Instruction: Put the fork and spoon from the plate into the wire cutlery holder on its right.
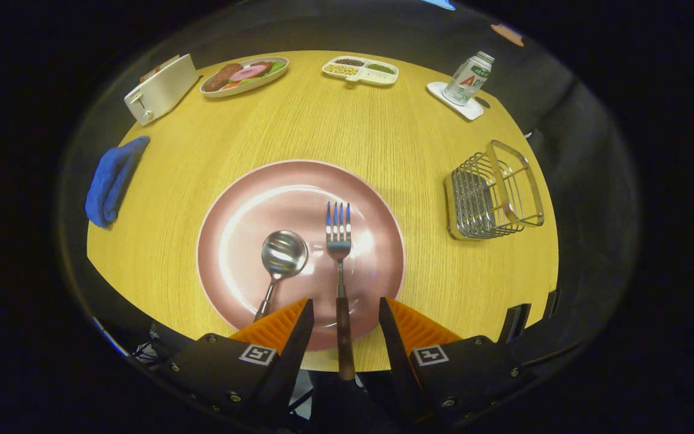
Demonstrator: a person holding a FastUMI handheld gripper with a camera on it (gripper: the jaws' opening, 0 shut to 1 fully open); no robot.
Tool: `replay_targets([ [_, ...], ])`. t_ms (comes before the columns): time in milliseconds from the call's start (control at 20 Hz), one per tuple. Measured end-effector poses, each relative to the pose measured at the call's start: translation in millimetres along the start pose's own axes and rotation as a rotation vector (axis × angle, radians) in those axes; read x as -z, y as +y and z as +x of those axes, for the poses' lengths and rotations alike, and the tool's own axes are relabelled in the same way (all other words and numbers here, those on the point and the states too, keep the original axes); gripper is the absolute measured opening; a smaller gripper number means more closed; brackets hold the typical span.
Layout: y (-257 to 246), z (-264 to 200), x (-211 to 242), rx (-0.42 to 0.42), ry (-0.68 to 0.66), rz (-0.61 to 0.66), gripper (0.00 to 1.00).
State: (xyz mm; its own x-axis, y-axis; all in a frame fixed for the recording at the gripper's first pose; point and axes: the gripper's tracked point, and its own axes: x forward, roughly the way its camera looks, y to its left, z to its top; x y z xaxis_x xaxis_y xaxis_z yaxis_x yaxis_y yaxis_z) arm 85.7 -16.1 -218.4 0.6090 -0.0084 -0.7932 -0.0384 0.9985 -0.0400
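A round pink plate is seen on the yellow wooden counter; the hand-held gripper is spread around the brown-handled metal fork.

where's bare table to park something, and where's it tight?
Bare wood: the wide band between the pink plate and the far row (toaster, food dish, divided tray, bottle); also between plate and wire cutlery holder. Tight: the open gripper, fork handle between its fingers, spoon beside.

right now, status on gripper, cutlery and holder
Gripper open, straddling fork handle, not clamped. Spoon beside it on pink plate. Wire cutlery holder on right, path clear.
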Motion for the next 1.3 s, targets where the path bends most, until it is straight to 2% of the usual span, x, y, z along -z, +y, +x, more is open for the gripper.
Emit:
replay_targets([
  [250, 1.5, 16.1, 4.6, -0.002, 0.044, -0.035, 0.65],
  [300, 2.6, 17.9, 7.6, -0.007, 0.052, -0.044, 0.5],
  [350, 3.4, 19.0, 7.3, -0.011, 0.062, -0.053, 0.45],
  [450, 4.1, 22.1, 8.7, -0.019, 0.071, -0.062, 0.13],
  [550, 3.8, 23.3, 8.3, -0.016, 0.087, -0.05, 0.1],
  [600, 3.3, 20.6, 8.7, -0.014, 0.093, -0.039, 0.05],
  [750, 0.7, 10.4, -1.3, -0.003, 0.068, -0.01, 0.05],
  [1050, -7.3, -38.4, -30.7, 0.036, 0.003, 0.041, 0.05],
  [1300, -19.1, -68.1, -41.2, 0.076, 0.011, 0.082, 0.05],
])
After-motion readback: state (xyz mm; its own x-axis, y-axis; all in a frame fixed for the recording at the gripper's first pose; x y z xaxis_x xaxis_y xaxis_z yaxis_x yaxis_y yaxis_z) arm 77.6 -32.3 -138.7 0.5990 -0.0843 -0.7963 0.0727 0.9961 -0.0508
